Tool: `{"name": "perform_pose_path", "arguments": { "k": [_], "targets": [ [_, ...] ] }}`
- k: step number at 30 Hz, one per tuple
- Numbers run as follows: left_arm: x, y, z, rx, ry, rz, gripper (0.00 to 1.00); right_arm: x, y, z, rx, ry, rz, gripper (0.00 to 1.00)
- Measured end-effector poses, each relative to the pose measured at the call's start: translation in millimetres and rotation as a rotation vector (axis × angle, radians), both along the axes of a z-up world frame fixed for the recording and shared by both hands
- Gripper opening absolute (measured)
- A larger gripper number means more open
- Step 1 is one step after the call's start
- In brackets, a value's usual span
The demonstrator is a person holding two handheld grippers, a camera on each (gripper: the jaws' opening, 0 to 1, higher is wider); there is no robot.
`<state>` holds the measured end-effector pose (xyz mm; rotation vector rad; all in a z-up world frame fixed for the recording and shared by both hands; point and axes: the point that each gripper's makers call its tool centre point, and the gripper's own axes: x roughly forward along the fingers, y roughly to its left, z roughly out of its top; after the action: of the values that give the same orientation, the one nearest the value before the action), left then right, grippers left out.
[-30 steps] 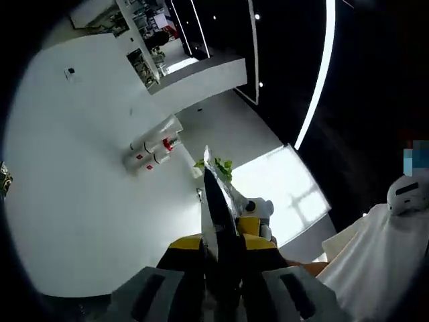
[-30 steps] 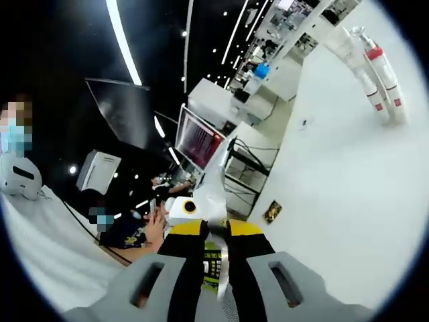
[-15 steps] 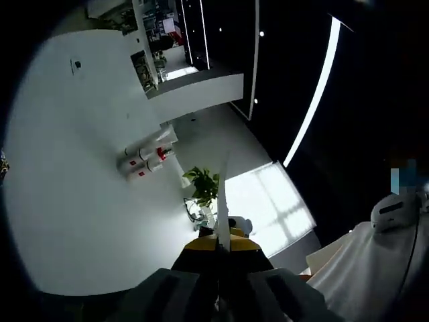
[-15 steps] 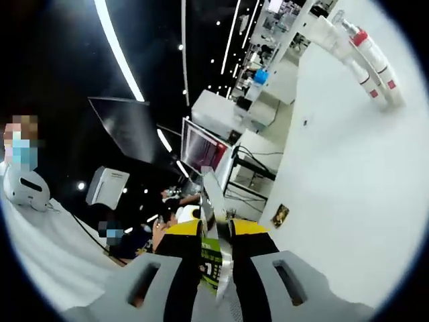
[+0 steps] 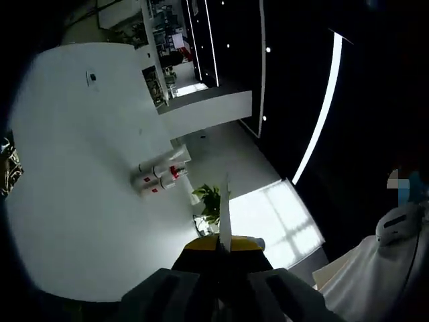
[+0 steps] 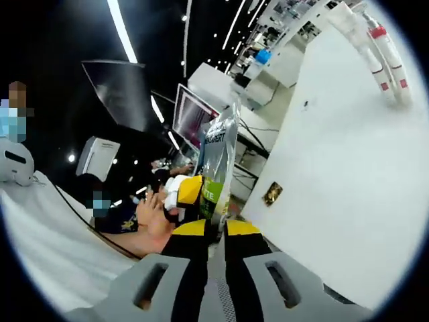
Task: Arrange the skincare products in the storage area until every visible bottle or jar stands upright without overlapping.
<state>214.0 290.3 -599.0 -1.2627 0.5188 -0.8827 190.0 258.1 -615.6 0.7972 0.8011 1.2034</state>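
Observation:
A flat silver and green sachet (image 6: 218,161) stands up from my right gripper (image 6: 216,229), which is shut on its lower edge; its printed face is towards the camera. My left gripper (image 6: 189,192) shows beside it at the left, with a person's hand (image 6: 153,216) behind. In the left gripper view the sachet (image 5: 225,209) appears edge-on as a thin pale strip, and my left gripper (image 5: 224,244) is shut on it. Both views point up and away from any table.
White cylinders with red marks (image 5: 159,178) sit against a white surface (image 5: 80,174); the cylinders (image 6: 383,55) also show at the right gripper view's upper right. A potted plant (image 5: 210,201), a monitor (image 6: 191,119), a seated person (image 6: 114,218) and white cloth (image 6: 47,248) are around.
In the right gripper view the sachet has turned from edge-on to face-on and stands taller. The left gripper and hand sit closer beside it. Both cameras have shifted slightly.

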Motion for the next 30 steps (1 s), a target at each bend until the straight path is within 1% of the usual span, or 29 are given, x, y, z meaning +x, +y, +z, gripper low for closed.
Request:
{"name": "perform_pose_path", "arguments": {
  "k": [1, 2, 3, 4, 5, 7, 9, 10, 11, 12, 13, 14, 15, 16, 17, 18, 19, 20, 21, 22, 24, 25, 26, 27, 28, 29, 30],
  "targets": [
    [-0.2, -1.2, -0.4, 0.012, -0.007, -0.001, 0.01, 0.0, -1.7, -0.6, -0.006, -0.011, 0.006, 0.04],
    [0.1, -1.9, -2.5, 0.028, -0.009, 0.0, 0.01, -1.1, -2.3, -0.4, -0.005, -0.012, 0.013, 0.03],
    [0.2, -2.0, -3.4, 0.027, -0.005, -0.004, 0.01, -2.4, -3.5, 0.7, 0.005, -0.004, 0.019, 0.02],
    [0.0, -2.2, -3.3, 0.028, -0.005, -0.004, 0.01, -3.8, -4.1, 4.7, 0.035, 0.003, 0.022, 0.01],
    [-0.1, -2.2, -3.3, 0.03, -0.005, -0.005, 0.01, -2.2, -4.7, 13.9, 0.096, 0.007, 0.006, 0.0],
    [0.8, -0.8, -2.1, 0.024, -0.01, 0.004, 0.01, -1.2, -6.2, 19.9, 0.145, 0.021, -0.013, 0.0],
    [0.8, -0.5, -0.2, 0.009, -0.009, 0.01, 0.01, 0.3, -5.2, 16.7, 0.145, 0.042, -0.03, 0.0],
    [0.6, 0.0, 0.2, 0.003, -0.009, 0.008, 0.01, -0.2, -4.8, 16.6, 0.145, 0.043, -0.029, 0.0],
    [0.6, 1.3, 1.8, -0.017, -0.008, 0.007, 0.01, 1.6, -4.4, 16.4, 0.152, 0.041, -0.046, 0.0],
    [1.3, 2.3, 3.8, -0.037, -0.004, 0.015, 0.01, 4.7, -3.8, 17.9, 0.163, 0.032, -0.071, 0.03],
    [1.0, 2.4, 6.7, -0.058, -0.007, 0.014, 0.01, 5.9, -2.5, 19.3, 0.176, 0.046, -0.085, 0.1],
    [-0.5, 0.3, 5.0, -0.043, -0.006, 0.001, 0.01, 7.9, 0.8, 22.1, 0.199, 0.084, -0.097, 0.18],
    [-3.3, -3.7, 1.1, -0.009, -0.01, -0.02, 0.01, 8.9, 3.2, 21.6, 0.194, 0.089, -0.097, 0.26],
    [-9.6, -12.6, -3.4, 0.021, 0.001, -0.076, 0.01, 9.9, 7.0, 22.7, 0.194, 0.078, -0.096, 0.27],
    [-8.8, -15.8, -0.6, 0.003, -0.004, -0.079, 0.01, 8.8, 10.2, 21.9, 0.181, 0.079, -0.083, 0.22],
    [-8.5, -17.4, 1.8, -0.02, -0.006, -0.083, 0.01, 6.3, 11.7, 16.1, 0.14, 0.038, -0.054, 0.06],
    [-8.6, -17.1, 0.9, -0.019, -0.005, -0.081, 0.01, 4.5, 12.0, 12.4, 0.117, 0.043, -0.036, 0.01],
    [-6.2, -15.1, -1.4, -0.012, 0.007, -0.057, 0.01, 8.2, 12.2, 12.2, 0.125, 0.093, -0.058, 0.01],
    [-6.9, -15.3, -2.3, -0.014, 0.014, -0.07, 0.02, 6.8, 12.0, 13.2, 0.131, 0.108, -0.043, 0.0],
    [-7.2, -14.5, 0.8, -0.032, 0.011, -0.071, 0.02, 7.2, 11.2, 14.8, 0.137, 0.099, -0.045, 0.0],
    [-8.4, -15.4, 6.8, -0.056, 0.0, -0.076, 0.03, 7.6, 10.7, 20.2, 0.163, 0.111, -0.042, 0.0],
    [-12.5, -17.7, 9.1, -0.046, -0.038, -0.105, 0.08, 11.1, 7.9, 23.4, 0.173, 0.104, -0.059, 0.0],
    [-14.3, -20.5, 2.6, 0.021, -0.047, -0.118, 0.12, 13.7, 6.0, 24.9, 0.183, 0.11, -0.068, 0.0],
    [-15.4, -22.7, 0.3, 0.051, -0.063, -0.123, 0.16, 17.0, 3.6, 26.5, 0.195, 0.128, -0.076, 0.0],
    [-18.2, -26.7, -0.5, 0.061, -0.065, -0.141, 0.19, 18.1, 2.9, 26.6, 0.195, 0.13, -0.079, 0.0],
    [-24.9, -33.7, 1.2, 0.035, -0.046, -0.194, 0.18, 22.9, 0.3, 27.0, 0.194, 0.128, -0.1, 0.0],
    [-30.1, -38.1, 2.3, 0.022, -0.046, -0.234, 0.12, 23.7, -0.1, 27.7, 0.193, 0.126, -0.098, 0.0]
  ]
}}
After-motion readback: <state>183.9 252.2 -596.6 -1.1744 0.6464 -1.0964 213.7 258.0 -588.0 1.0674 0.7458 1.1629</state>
